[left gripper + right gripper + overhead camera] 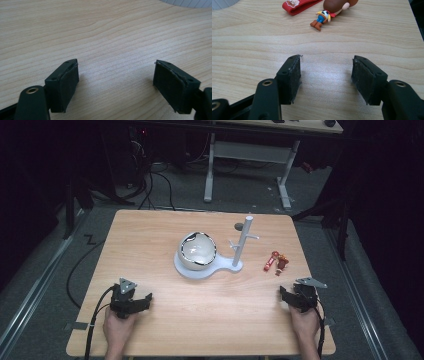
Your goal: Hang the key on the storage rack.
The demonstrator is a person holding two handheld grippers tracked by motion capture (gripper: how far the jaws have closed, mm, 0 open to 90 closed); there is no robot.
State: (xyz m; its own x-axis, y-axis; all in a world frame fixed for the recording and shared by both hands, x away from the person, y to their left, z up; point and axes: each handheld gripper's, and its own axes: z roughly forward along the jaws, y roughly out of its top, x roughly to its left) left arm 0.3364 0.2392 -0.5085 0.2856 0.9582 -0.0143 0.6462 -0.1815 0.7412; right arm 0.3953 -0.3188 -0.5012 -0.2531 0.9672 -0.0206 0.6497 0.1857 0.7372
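Observation:
A white stand (pixel 207 268) with a round base and an upright post (pixel 243 241) with small pegs sits mid-table; a white bowl-like shell (pixel 198 251) rests on its base. A small toy figure on a red strap (pixel 275 261) lies to the right of the stand, and it appears ahead of the right jaws as a keychain figure (pixel 325 13) with a red strap (pixel 298 5). My left gripper (pixel 142 301) rests near the front left edge, open and empty (pixel 116 78). My right gripper (pixel 287 296) rests near the front right, open and empty (pixel 325 75).
The wooden table (pixel 150 245) stands on grey floor, with cables (pixel 150 185) and a white desk frame (pixel 247 165) behind it. A small dark disc (pixel 239 226) lies behind the post. A corner of the white stand base (pixel 186 2) shows far ahead of the left jaws.

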